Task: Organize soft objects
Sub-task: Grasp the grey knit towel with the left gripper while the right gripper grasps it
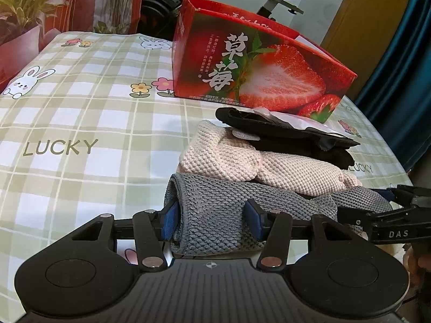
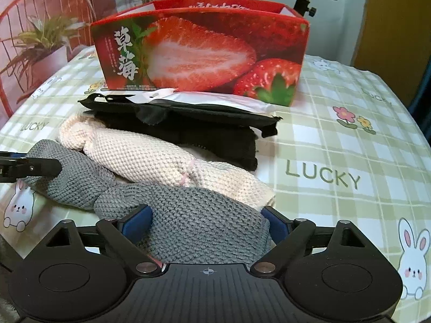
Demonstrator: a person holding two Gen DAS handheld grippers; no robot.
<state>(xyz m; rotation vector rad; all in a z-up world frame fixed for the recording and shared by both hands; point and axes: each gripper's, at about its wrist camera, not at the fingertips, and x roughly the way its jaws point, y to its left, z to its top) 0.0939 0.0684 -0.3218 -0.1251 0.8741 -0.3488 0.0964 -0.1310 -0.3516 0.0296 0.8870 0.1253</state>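
Note:
A grey knitted cloth (image 1: 215, 196) (image 2: 194, 210) lies rolled and twisted on the checked bedspread (image 1: 80, 123). My left gripper (image 1: 211, 216) is shut on its left end, with both blue pads pressed into the knit. My right gripper (image 2: 206, 222) stands open around the wide right end, which fills the gap between its pads; in the left wrist view it (image 1: 398, 196) reaches in from the right. Behind lies a cream knitted cloth (image 1: 282, 169) (image 2: 150, 150) tied with a pink band, then a stack of black cloths (image 1: 282, 137) (image 2: 202, 132).
A red strawberry box (image 1: 256, 67) (image 2: 202, 51) stands open-topped behind the pile. A white packet (image 2: 215, 99) lies on the black cloths against it. An exercise bike and a potted plant (image 2: 45, 43) stand beyond the bed. The bedspread runs left and right of the pile.

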